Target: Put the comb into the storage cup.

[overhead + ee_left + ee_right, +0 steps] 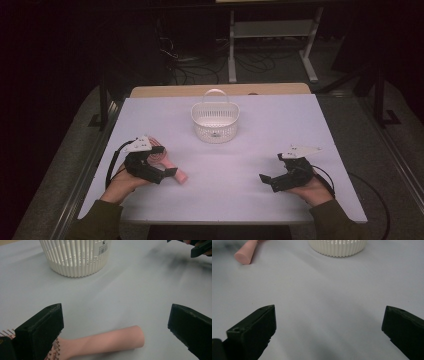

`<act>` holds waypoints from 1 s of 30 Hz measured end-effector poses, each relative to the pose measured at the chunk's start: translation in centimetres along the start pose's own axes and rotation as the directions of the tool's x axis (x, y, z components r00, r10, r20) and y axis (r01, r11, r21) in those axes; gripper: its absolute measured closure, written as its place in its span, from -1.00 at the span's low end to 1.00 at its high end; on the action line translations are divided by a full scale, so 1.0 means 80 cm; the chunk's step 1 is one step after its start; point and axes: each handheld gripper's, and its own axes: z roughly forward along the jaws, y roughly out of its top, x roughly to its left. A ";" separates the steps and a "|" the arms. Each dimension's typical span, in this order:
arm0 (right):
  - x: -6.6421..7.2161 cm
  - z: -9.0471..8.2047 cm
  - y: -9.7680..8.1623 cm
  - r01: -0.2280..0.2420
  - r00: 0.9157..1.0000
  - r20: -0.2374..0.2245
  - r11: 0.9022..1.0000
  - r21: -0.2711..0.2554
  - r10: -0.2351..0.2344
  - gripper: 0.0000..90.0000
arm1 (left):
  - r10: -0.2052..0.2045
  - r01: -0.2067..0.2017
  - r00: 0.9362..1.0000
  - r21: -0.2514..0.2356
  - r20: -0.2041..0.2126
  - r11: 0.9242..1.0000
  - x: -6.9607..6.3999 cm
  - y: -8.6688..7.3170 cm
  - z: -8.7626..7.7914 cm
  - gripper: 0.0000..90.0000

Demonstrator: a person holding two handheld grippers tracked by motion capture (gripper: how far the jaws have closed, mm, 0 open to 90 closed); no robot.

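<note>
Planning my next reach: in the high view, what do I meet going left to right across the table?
Left gripper over the pink hairbrush → white basket → right gripper, jaws open over bare table.

white basket [75, 258], small sticker, print too blurred to read

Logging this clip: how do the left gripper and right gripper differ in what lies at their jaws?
The left gripper has the pink hairbrush handle lying between its open jaws; the right gripper has bare table between its own. The left one sits over the brush; the right one is far from it. Both are open and hand-held.
</note>
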 end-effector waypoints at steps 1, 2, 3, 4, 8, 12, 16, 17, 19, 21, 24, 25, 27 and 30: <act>0.000 0.000 0.000 -0.002 1.000 -0.001 1.000 -0.002 0.002 -1.00 | -0.002 0.002 1.000 -0.001 0.000 1.000 0.000 0.001 0.001 -0.99; 0.000 0.000 0.000 -0.002 1.000 -0.001 1.000 -0.002 0.002 -1.00 | -0.002 0.002 1.000 -0.002 0.003 1.000 -0.001 0.002 0.002 -0.99; -0.001 0.000 0.000 -0.002 1.000 -0.002 1.000 -0.002 0.002 -1.00 | 0.001 -0.001 1.000 -0.003 0.007 1.000 -0.001 0.004 0.004 -0.99; -0.001 0.000 0.000 -0.002 1.000 -0.002 1.000 -0.002 0.002 -1.00 | 0.001 -0.001 1.000 -0.003 0.007 1.000 -0.001 0.004 0.004 -0.99; -0.002 0.000 0.000 -0.003 1.000 -0.001 1.000 -0.005 0.003 -1.00 | -0.008 0.008 1.000 -0.002 0.020 1.000 -0.001 0.009 0.009 -0.99; -0.002 0.000 0.000 -0.002 1.000 -0.005 1.000 -0.004 0.002 -1.00 | -0.009 0.009 1.000 -0.004 0.027 1.000 -0.003 0.014 0.015 -0.99; -0.002 0.000 0.000 -0.001 1.000 -0.007 1.000 -0.003 0.001 -1.00 | -0.004 0.004 0.999 -0.002 0.032 1.000 -0.003 0.017 0.017 -0.99; -0.002 0.000 0.000 -0.001 1.000 -0.007 1.000 -0.003 0.001 -1.00 | -0.003 0.003 0.999 -0.001 0.034 1.000 -0.003 0.018 0.018 -0.99; -0.002 0.000 0.000 -0.001 1.000 -0.008 1.000 -0.005 0.001 -1.00 | -0.002 0.002 0.999 -0.003 0.038 1.000 -0.004 0.020 0.021 -0.99; -0.002 0.000 0.000 -0.003 1.000 -0.006 1.000 -0.007 0.003 -1.00 | -0.001 0.001 0.999 -0.002 0.041 1.000 -0.005 0.021 0.024 -0.99; -0.002 -0.001 0.000 -0.003 1.000 -0.004 1.000 -0.012 0.003 -1.00 | 0.003 -0.003 0.999 -0.005 0.044 1.000 -0.006 0.025 0.027 -0.93; -0.001 -0.001 0.000 -0.004 1.000 -0.004 1.000 -0.012 0.004 -1.00 | 0.008 -0.007 0.999 -0.007 0.047 1.000 -0.007 0.027 0.029 -0.92; -0.002 -0.001 0.000 -0.004 1.000 -0.003 1.000 -0.012 0.004 -1.00 | 0.006 -0.006 0.999 -0.006 0.046 1.000 -0.008 0.028 0.030 -0.90; -0.002 -0.001 0.000 -0.005 1.000 -0.002 1.000 -0.013 0.005 -1.00 | 0.010 -0.010 0.999 0.002 0.048 1.000 -0.009 0.030 0.035 -0.87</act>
